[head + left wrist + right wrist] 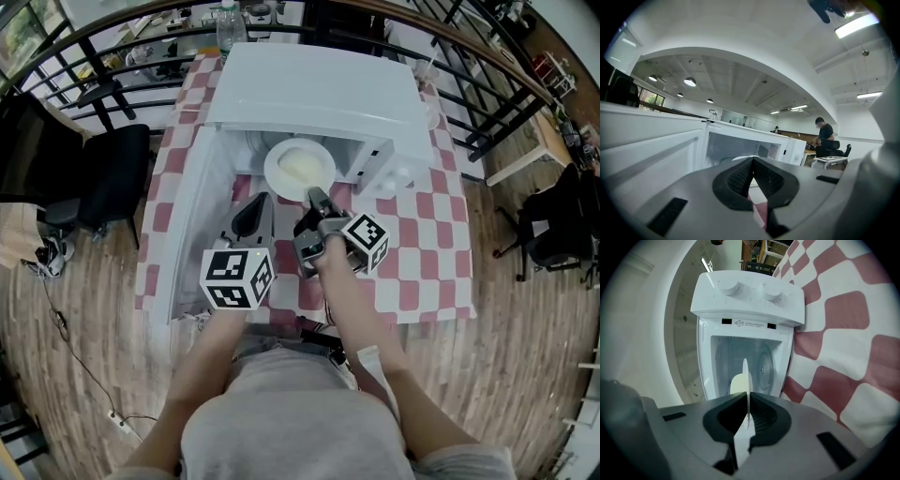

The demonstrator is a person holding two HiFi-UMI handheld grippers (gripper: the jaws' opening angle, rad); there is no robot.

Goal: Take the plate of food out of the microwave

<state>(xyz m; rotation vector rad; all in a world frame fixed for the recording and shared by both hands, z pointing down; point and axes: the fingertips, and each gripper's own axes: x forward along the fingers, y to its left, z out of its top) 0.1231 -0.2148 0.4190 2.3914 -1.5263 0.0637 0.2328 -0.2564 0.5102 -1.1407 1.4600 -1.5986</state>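
Observation:
The white microwave (319,94) stands on the checkered table with its door (192,216) swung open to the left. A white plate (298,169) with pale yellow food sits at the cavity mouth, partly out over the table. My right gripper (314,195) is shut on the plate's near rim. In the right gripper view the plate (745,373) shows edge-on between the pads of the right gripper (749,411), with the microwave (750,296) behind it. My left gripper (253,214) hovers beside the door, left of the plate. The left gripper (752,176) is shut on nothing and faces the microwave (754,143).
A red-and-white checkered cloth (422,253) covers the table. A black chair (112,178) stands to the left and a dark railing (84,37) runs behind. A clear bottle (230,23) stands behind the microwave. A person (825,136) sits at a far desk.

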